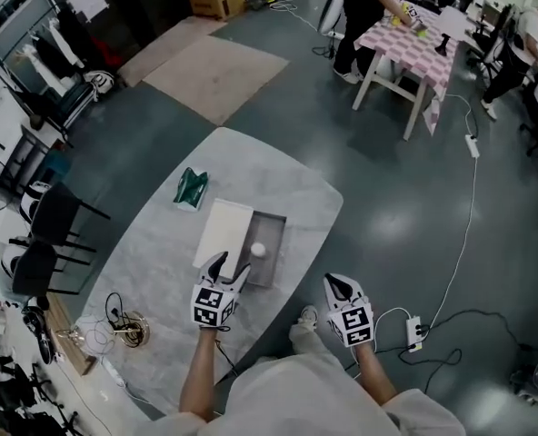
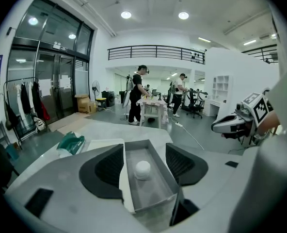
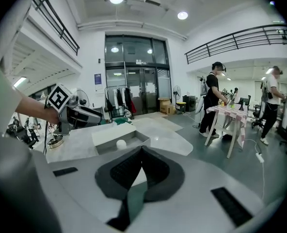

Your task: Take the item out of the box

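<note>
The head view looks steeply down from above onto the pale table [image 1: 278,189] and the floor [image 1: 405,225] around it. The left gripper view sits low and close behind the grey box [image 2: 147,191], facing along it down the room. The right gripper view stands further back (off the table's edge), facing across it. All three share the box and the distant checked table [image 1: 405,48].

Green pouch [image 1: 191,189] on far-left part of pale table [image 1: 151,271]. Cable tangle [image 1: 114,321] at table's near-left end. Black chairs [image 1: 55,214] beside its left edge. Checked-cloth table [image 1: 413,45] well apart, person [image 1: 360,16] standing there. Power strip [image 1: 413,332] on floor.
</note>
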Demonstrator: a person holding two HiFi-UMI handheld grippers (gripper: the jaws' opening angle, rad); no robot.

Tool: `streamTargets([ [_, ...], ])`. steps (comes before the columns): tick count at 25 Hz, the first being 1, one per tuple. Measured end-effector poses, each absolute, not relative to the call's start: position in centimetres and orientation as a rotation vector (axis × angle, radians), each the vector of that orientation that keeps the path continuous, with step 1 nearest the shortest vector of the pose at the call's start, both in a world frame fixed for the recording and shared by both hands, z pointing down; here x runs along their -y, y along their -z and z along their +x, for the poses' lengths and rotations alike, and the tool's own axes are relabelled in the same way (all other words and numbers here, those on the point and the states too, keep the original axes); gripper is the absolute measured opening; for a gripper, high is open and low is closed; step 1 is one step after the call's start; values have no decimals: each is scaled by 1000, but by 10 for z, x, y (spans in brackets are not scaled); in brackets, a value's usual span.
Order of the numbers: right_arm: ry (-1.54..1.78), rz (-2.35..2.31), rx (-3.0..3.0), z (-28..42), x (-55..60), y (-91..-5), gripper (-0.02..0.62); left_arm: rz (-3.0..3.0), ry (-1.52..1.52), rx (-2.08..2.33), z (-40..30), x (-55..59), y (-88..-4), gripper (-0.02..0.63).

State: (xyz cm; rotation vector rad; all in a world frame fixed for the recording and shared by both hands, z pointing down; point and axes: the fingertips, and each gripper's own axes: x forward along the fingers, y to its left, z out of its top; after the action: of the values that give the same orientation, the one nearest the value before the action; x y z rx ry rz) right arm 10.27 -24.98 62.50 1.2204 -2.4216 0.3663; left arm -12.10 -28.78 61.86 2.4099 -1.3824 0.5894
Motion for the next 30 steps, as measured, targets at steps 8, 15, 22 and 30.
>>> streamTargets([
  [8,-405,1154,2452,105,276,-637,2,2371,-628,1405,-120,309,-621,250],
  [15,-414,1128,2452,98,285,-641,2,2416,-708,1355,-121,324,-621,250],
  [22,-424,1142,2412,91,284,-647,2,2489,-798,1229,-117,336,-630,250],
  [30,-444,1157,2368,87,280,-652,2,2584,-988,1026,-100,336,-655,250],
])
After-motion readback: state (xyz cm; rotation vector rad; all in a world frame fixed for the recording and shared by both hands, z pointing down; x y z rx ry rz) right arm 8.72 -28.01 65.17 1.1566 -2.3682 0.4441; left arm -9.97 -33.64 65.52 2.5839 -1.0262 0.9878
